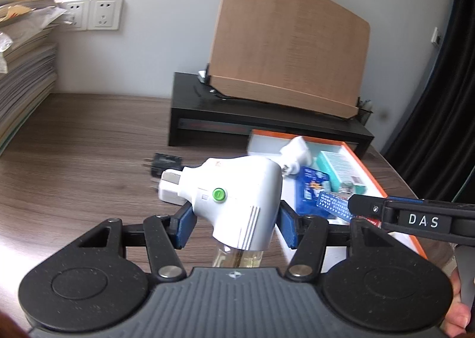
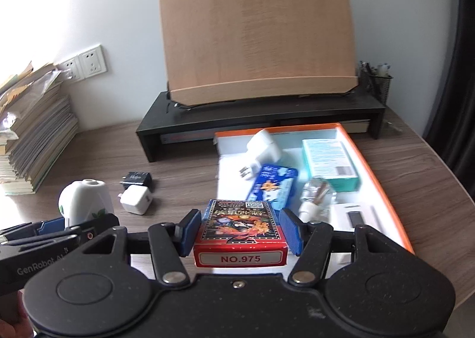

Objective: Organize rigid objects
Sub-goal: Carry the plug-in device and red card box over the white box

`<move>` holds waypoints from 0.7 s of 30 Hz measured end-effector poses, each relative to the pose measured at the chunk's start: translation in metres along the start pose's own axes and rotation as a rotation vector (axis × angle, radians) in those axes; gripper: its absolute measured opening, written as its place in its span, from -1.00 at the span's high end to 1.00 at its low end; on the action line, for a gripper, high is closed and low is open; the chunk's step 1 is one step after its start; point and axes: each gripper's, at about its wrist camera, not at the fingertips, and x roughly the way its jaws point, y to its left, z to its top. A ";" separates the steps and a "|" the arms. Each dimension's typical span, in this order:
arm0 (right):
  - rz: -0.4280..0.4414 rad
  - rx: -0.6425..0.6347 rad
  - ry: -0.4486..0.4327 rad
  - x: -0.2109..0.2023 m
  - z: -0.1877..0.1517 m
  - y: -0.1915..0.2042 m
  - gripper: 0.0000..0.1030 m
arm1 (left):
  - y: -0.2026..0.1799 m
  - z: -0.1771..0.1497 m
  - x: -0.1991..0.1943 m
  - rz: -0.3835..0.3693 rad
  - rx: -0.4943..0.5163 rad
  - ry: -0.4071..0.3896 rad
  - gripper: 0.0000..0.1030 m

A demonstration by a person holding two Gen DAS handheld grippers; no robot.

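My left gripper [image 1: 234,219] is shut on a white plug-in mosquito repeller [image 1: 237,195] with a green button and an amber bottle, held above the desk left of the orange-rimmed box [image 1: 371,171]. It also shows in the right wrist view [image 2: 84,201]. My right gripper [image 2: 240,231] is shut on a red-and-blue playing card box [image 2: 240,234] marked NO.975, at the near left edge of the orange-rimmed box [image 2: 383,189]. A white charger [image 2: 135,198] and a black charger [image 2: 136,179] lie on the desk.
The box holds a white plug [image 2: 262,149], a blue tin [image 2: 273,186], a teal carton [image 2: 329,163] and a small bottle [image 2: 316,192]. Behind stand a black monitor riser [image 2: 261,118] with a wooden board [image 2: 255,38], a pen holder [image 2: 377,82] and a paper stack [image 2: 32,127].
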 end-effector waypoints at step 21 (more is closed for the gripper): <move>-0.016 0.071 -0.069 -0.045 0.006 -0.124 -0.37 | -0.119 0.004 0.024 -0.035 0.057 0.010 -0.13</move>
